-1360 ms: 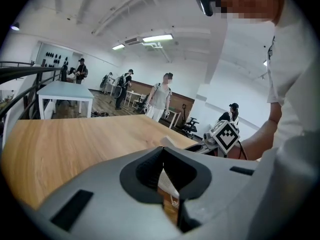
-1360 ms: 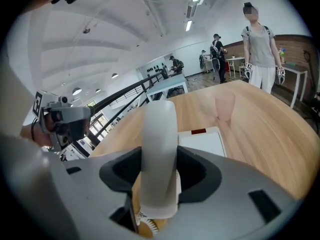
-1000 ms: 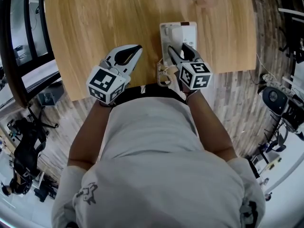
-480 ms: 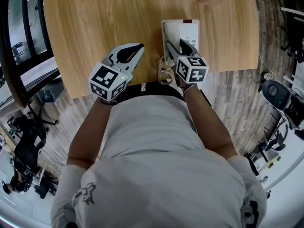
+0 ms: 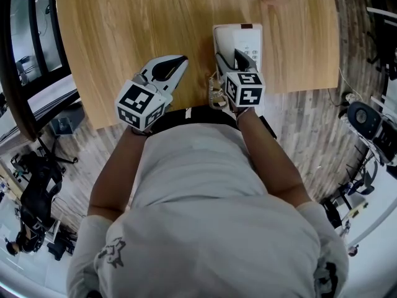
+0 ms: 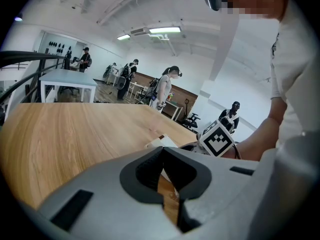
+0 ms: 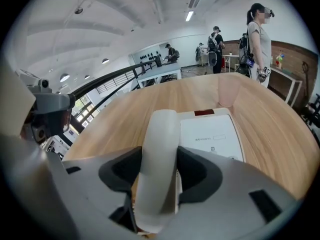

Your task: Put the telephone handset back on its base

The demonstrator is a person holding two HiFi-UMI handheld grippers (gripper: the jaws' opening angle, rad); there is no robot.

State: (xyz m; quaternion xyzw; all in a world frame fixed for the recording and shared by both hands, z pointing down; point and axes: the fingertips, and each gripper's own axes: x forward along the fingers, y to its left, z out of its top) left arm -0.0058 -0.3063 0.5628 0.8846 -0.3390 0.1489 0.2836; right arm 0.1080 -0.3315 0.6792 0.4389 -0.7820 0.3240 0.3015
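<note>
The white telephone base (image 5: 245,39) lies on the wooden table (image 5: 124,30) near its front edge. My right gripper (image 5: 231,59) holds the white handset (image 5: 224,43) lengthwise over the base's left side. In the right gripper view the handset (image 7: 162,129) fills the gap between the jaws of the right gripper (image 7: 159,169), and the pads touch both its sides while the jaws are opening slightly. The base (image 7: 210,134) lies just beyond. A coiled cord (image 5: 214,92) hangs at the table edge. My left gripper (image 5: 180,62) rests shut and empty on the table to the left.
The table's front edge runs right under both grippers, against the person's body. Wood floor, office chairs and equipment (image 5: 372,129) surround the table. Several people (image 6: 167,86) stand far back in the room, beyond a white table (image 6: 67,79).
My right gripper has carried the handset a little left and farther over the base's left side. The left gripper has not moved.
</note>
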